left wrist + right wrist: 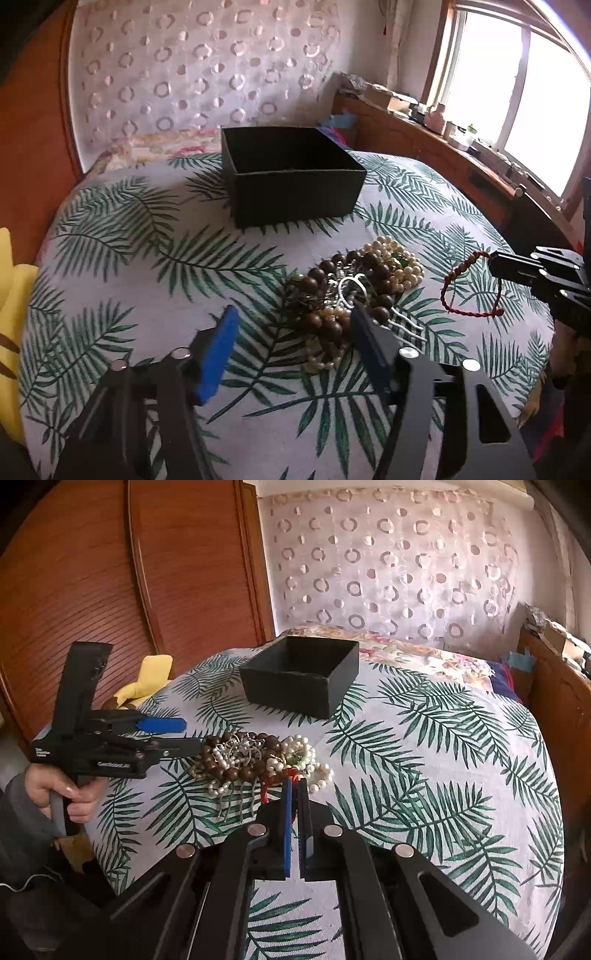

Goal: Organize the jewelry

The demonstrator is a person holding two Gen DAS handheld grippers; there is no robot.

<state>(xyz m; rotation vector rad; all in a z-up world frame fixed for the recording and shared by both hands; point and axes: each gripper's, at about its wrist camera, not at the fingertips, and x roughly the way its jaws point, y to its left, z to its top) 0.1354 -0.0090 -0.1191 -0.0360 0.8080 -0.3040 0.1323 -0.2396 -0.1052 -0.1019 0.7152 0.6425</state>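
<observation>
A heap of jewelry (pixel 354 291) with brown wooden beads, pearls and silver chains lies on the palm-leaf bedspread (pixel 147 258); it also shows in the right wrist view (pixel 258 760). A black open box (pixel 291 177) stands behind it, also in the right wrist view (pixel 301 674). My left gripper (pixel 291 325) is open just in front of the heap, also seen in the right wrist view (pixel 192 734). My right gripper (pixel 294 786) is shut on a red braided beaded bracelet (pixel 469 284), lifted beside the heap, with its red cord (pixel 291 773) at the fingertips.
A yellow plush toy (pixel 147 679) lies at the bed's left edge. A wooden wardrobe (pixel 110 572) stands on the left. A cluttered wooden headboard shelf (pixel 443 125) runs under the window on the right. A floral blanket (pixel 424 653) lies behind the box.
</observation>
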